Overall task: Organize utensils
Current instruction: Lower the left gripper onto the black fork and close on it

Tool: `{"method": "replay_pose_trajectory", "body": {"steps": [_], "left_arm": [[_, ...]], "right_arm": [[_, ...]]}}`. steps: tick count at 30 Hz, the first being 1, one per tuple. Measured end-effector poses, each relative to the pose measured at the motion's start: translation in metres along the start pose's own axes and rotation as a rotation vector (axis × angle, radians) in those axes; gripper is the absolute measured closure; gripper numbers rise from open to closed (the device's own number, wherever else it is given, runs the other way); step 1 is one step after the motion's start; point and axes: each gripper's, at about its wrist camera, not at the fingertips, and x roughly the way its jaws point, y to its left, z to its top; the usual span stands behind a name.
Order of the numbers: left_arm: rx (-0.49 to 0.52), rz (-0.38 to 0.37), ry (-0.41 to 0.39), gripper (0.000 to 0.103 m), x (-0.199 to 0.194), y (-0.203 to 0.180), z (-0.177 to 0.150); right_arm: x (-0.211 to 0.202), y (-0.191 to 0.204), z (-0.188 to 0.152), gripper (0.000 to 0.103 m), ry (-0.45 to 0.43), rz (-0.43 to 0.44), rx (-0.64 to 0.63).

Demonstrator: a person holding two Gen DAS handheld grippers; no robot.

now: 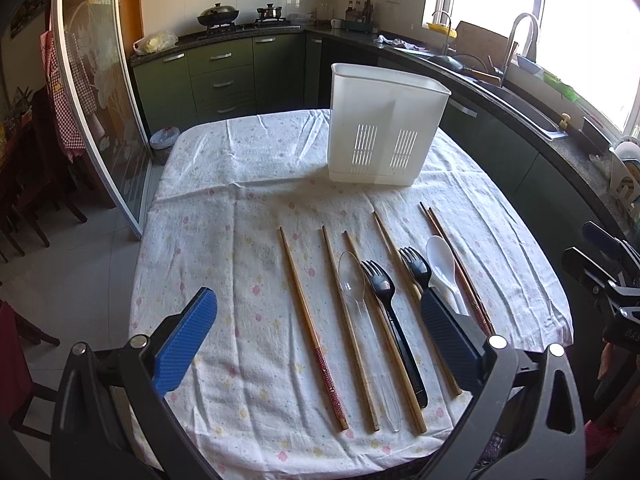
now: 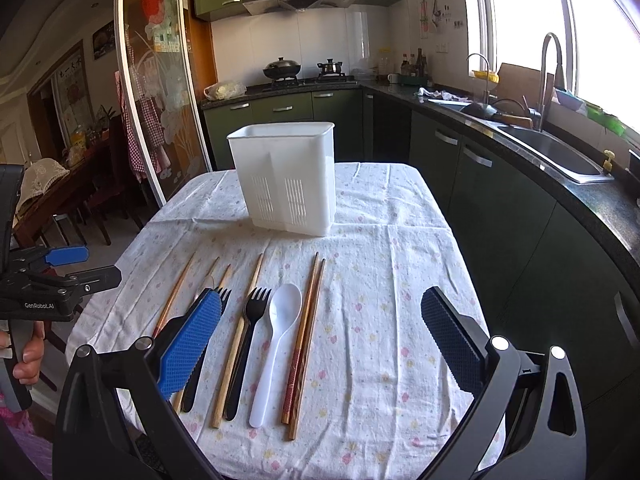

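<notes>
We hold both grippers above the near table edge. Left gripper [image 1: 316,332] has jaws wide apart, nothing in them; right gripper [image 2: 322,336] the same. Utensils lie in a row on the cloth [image 1: 224,216], handles toward us: chopsticks [image 1: 312,330], clear spoon [image 1: 362,312], two black forks [image 1: 390,312], white spoon [image 2: 276,344], then a touching chopstick pair [image 2: 304,344] at the right end. White caddy [image 2: 286,178] stands upright at the far side, well apart from the row, with nothing showing above its rim.
</notes>
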Motion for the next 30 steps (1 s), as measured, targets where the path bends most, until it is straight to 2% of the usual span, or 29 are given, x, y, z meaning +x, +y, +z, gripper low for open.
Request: {"method": "replay_pose_trajectory", "body": {"steps": [4,10,14,18,20,25,30], "left_arm": [[0.008,-0.041,0.108,0.006,0.021,-0.007,0.008],[0.037,-0.083,0.229,0.009,0.048,-0.025,0.017],[0.001,-0.097,0.320,0.042,0.068,-0.027,0.019],[-0.046,-0.146,0.414,0.057,0.085,-0.030,0.014],[-0.068,-0.182,0.445,0.069,0.091,-0.033,0.012],[-0.104,-0.235,0.447,0.070,0.099,-0.041,0.014],[-0.135,-0.209,0.454,0.070,0.113,-0.039,0.020]], "right_arm": [[0.016,-0.001,-0.005,0.004,0.066,-0.001,0.010],[0.025,-0.008,-0.008,0.004,0.093,-0.028,0.025],[0.024,-0.017,-0.008,0.004,0.088,-0.036,0.052],[0.022,-0.024,-0.008,0.004,0.088,-0.039,0.069],[0.024,-0.025,-0.008,0.004,0.090,-0.038,0.072],[0.026,-0.022,-0.010,0.004,0.101,-0.032,0.061],[0.025,-0.020,-0.010,0.004,0.097,-0.030,0.055]]}}
